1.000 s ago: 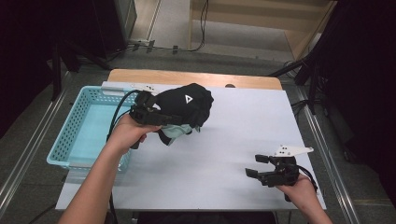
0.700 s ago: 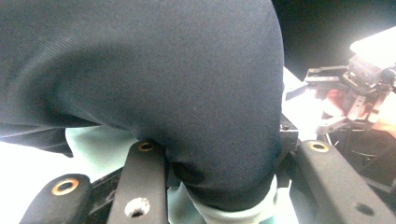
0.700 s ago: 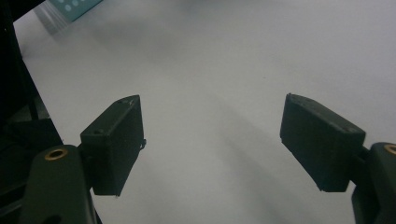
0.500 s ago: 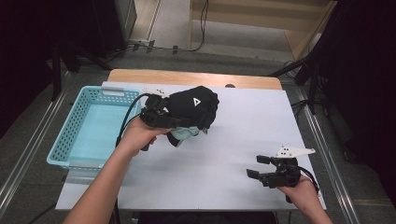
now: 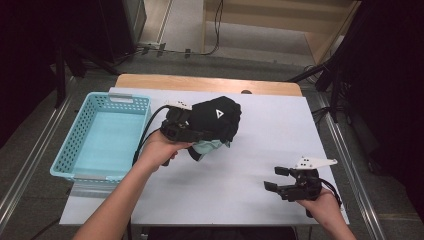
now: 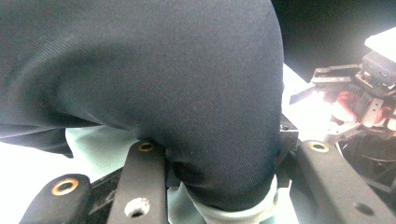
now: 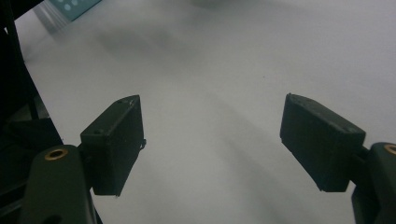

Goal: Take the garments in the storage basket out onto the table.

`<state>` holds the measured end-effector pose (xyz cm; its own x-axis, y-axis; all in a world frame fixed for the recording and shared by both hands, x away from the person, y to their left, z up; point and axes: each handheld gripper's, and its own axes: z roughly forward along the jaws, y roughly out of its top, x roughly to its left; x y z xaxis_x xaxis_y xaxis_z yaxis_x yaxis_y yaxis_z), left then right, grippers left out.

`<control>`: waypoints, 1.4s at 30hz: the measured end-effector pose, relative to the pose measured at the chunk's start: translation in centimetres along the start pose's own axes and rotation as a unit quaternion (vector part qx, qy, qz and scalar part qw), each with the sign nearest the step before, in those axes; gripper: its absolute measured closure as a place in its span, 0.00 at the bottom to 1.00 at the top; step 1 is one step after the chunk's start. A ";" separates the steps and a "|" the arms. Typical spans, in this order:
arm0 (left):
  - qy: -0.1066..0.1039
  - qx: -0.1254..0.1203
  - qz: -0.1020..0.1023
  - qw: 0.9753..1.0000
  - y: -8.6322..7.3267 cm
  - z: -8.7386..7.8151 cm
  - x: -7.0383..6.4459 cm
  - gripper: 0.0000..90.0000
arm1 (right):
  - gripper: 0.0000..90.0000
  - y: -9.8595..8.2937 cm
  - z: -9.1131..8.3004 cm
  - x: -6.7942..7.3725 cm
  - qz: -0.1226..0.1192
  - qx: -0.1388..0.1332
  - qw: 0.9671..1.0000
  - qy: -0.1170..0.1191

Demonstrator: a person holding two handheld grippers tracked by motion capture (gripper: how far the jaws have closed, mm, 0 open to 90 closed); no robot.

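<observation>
black, soft cloth with a pale mint lining (image 5: 216,125) hangs bunched in the left gripper (image 5: 186,131), jaws clamped on it above the white worktop (image 5: 280,130), near the light blue plastic basket (image 5: 102,137). carrying looks underway; next probably a drop into the basket. the right gripper (image 5: 282,181) rests low, jaws wide, empty. the left gripper view shows the weave pinched (image 6: 187,102).
</observation>
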<state>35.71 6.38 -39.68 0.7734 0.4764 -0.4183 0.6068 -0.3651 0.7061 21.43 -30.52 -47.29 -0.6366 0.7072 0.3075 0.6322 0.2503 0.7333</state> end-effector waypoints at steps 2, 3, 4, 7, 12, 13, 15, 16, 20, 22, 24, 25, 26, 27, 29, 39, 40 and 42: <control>0.005 -0.001 0.001 1.000 -0.1 0.4 -0.2 0.68 | 0.22 0.0 0.0 0.0 0.000 0.001 1.000 0.000; 0.008 -0.001 0.000 1.000 -0.2 0.6 -0.4 0.68 | 0.22 0.0 0.0 0.0 0.000 0.001 1.000 0.000; 0.008 -0.001 0.003 1.000 -0.3 0.9 -0.5 0.68 | 0.22 0.0 0.0 0.0 0.000 0.001 1.000 0.000; 0.009 0.002 0.006 1.000 -0.4 1.4 -0.8 0.68 | 0.22 0.0 0.0 0.0 0.000 0.001 1.000 0.000; 0.015 -0.006 0.010 1.000 -0.8 2.5 -1.4 0.68 | 0.22 0.0 0.0 0.0 -0.002 0.002 1.000 -0.001; 0.017 -0.006 0.010 1.000 -1.0 2.6 -1.5 0.67 | 0.22 0.0 0.0 0.0 -0.002 0.003 1.000 -0.001; 0.020 -0.007 0.010 1.000 -1.2 3.0 -1.6 0.67 | 0.22 0.0 0.0 0.0 -0.002 0.003 1.000 -0.002; 0.020 -0.006 0.010 1.000 -1.3 3.2 -1.7 0.67 | 0.22 0.0 0.0 0.0 -0.003 0.003 1.000 -0.002; 0.018 -0.001 0.010 1.000 -1.7 4.0 -2.0 0.67 | 0.22 0.0 0.0 0.0 -0.003 0.003 1.000 -0.003; 0.019 0.000 0.009 1.000 -1.9 4.4 -2.2 0.67 | 0.22 0.0 0.0 0.0 -0.004 0.003 1.000 -0.003; 0.017 -0.001 0.009 1.000 -2.1 4.8 -2.2 0.67 | 0.22 0.0 0.0 0.0 -0.004 0.003 1.000 -0.003; 0.015 0.001 0.009 1.000 -2.2 5.0 -2.2 0.67 | 0.22 0.0 0.0 0.0 -0.004 0.003 1.000 -0.002; 0.019 0.002 0.010 1.000 -2.3 5.2 -2.3 0.67 | 0.22 0.0 0.0 0.0 -0.004 0.003 1.000 -0.003; 0.020 0.005 0.012 1.000 -2.4 5.4 -2.3 0.67 | 0.22 0.0 0.0 0.0 -0.004 0.003 1.000 -0.003; 0.016 0.002 0.004 1.000 -2.6 5.9 -2.2 0.67 | 0.22 0.0 0.0 0.0 -0.005 0.000 1.000 -0.004; 0.026 0.028 0.020 0.999 -3.7 8.2 -2.5 0.65 | 0.23 0.0 -0.1 0.1 -0.005 0.000 1.000 -0.006; 0.025 0.028 0.018 0.999 -3.8 8.3 -2.5 0.65 | 0.23 0.0 -0.1 0.1 -0.007 -0.001 1.000 -0.007; 0.022 0.024 0.014 0.999 -4.0 8.6 -2.5 0.65 | 0.23 0.1 -0.1 0.1 -0.007 -0.003 1.000 -0.008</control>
<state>32.94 -0.22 -46.31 0.7821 0.4995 -0.3726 0.5937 -0.4157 0.6890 21.35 -30.51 -47.14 -0.6385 0.7144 0.2863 0.6199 0.2569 0.7415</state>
